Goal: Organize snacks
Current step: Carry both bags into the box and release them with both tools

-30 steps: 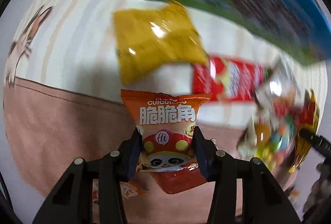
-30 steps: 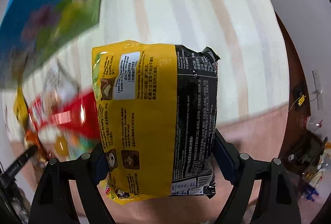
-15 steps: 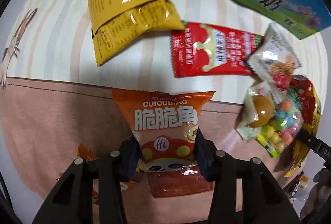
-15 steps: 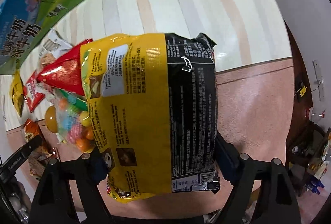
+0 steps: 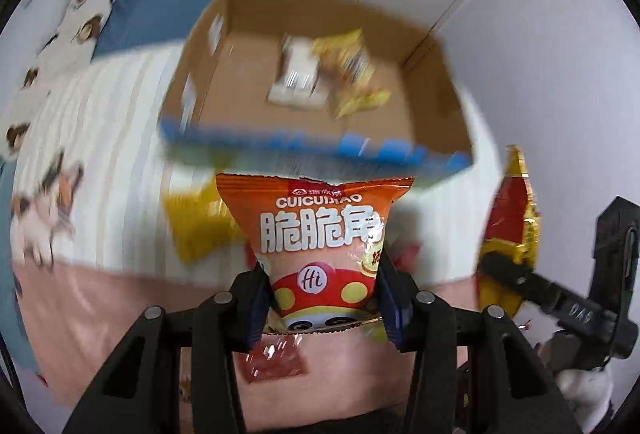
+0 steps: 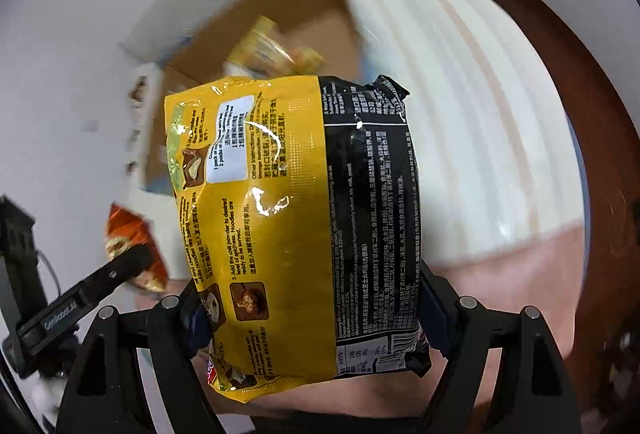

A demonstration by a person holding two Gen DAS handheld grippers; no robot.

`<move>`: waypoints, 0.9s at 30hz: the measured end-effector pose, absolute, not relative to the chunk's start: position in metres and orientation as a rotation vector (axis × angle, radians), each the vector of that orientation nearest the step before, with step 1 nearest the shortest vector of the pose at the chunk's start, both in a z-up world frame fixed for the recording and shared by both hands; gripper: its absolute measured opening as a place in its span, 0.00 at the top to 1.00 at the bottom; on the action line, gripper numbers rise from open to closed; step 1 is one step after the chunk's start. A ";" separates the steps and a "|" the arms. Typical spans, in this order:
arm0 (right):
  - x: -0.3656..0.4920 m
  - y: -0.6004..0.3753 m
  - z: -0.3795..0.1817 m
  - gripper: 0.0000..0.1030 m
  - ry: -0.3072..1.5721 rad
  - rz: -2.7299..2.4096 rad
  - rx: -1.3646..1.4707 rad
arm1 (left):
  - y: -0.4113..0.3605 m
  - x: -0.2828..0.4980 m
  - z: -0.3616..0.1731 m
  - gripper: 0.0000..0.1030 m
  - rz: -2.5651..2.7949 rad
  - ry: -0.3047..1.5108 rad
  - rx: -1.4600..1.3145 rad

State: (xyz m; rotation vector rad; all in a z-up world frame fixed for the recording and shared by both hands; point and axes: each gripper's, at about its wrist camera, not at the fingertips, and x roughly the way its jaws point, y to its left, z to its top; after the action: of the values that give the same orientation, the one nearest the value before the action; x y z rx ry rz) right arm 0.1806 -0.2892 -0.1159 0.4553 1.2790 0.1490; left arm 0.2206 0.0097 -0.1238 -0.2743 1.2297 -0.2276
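My left gripper is shut on an orange snack bag with white Chinese letters and holds it up in front of an open cardboard box. My right gripper is shut on a large yellow and black noodle pack, which hides most of its view. The same box lies beyond it, blurred. In the box lie a white pack and yellow packs. The right gripper also shows at the right of the left wrist view, and the left gripper at the left of the right wrist view.
The box stands on a bed with a white striped cover and a pink sheet. A yellow snack bag lies on the cover below the box. A pillow with cat prints lies at the far left. White walls stand behind.
Both grippers have lifted and tilted up from the loose snacks on the bed toward the open cardboard box, each still holding its pack. The view is blurred by motion.
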 end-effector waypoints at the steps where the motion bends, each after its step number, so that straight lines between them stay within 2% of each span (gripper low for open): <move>1: 0.193 -0.284 -0.105 0.18 1.264 0.170 0.458 | 0.011 0.232 -0.113 0.58 -0.232 1.214 -0.272; 4: 0.244 -0.270 -0.084 0.18 1.224 0.180 0.414 | 0.019 0.275 -0.090 0.58 -0.216 1.182 -0.239; 7: 0.301 -0.259 -0.088 0.18 1.229 0.154 0.375 | 0.036 0.322 -0.091 0.57 -0.171 1.199 -0.204; 14: 0.399 -0.227 -0.138 0.18 1.333 0.080 0.308 | 0.069 0.420 -0.149 0.57 -0.097 1.347 -0.179; 24: 0.451 -0.189 -0.182 0.17 1.415 0.047 0.283 | 0.083 0.476 -0.204 0.56 -0.052 1.468 -0.119; 25: 0.455 -0.190 -0.189 0.16 1.436 0.030 0.275 | 0.083 0.478 -0.208 0.54 -0.053 1.481 -0.122; 27: 0.467 -0.190 -0.203 0.06 1.445 0.009 0.239 | 0.082 0.482 -0.215 0.39 -0.070 1.495 -0.121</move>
State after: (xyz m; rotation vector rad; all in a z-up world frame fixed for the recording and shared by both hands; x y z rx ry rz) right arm 0.4671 -0.1898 -0.2026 0.2385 1.4448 0.0095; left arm 0.4821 0.0819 -0.2152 -0.1214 1.4950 -0.0704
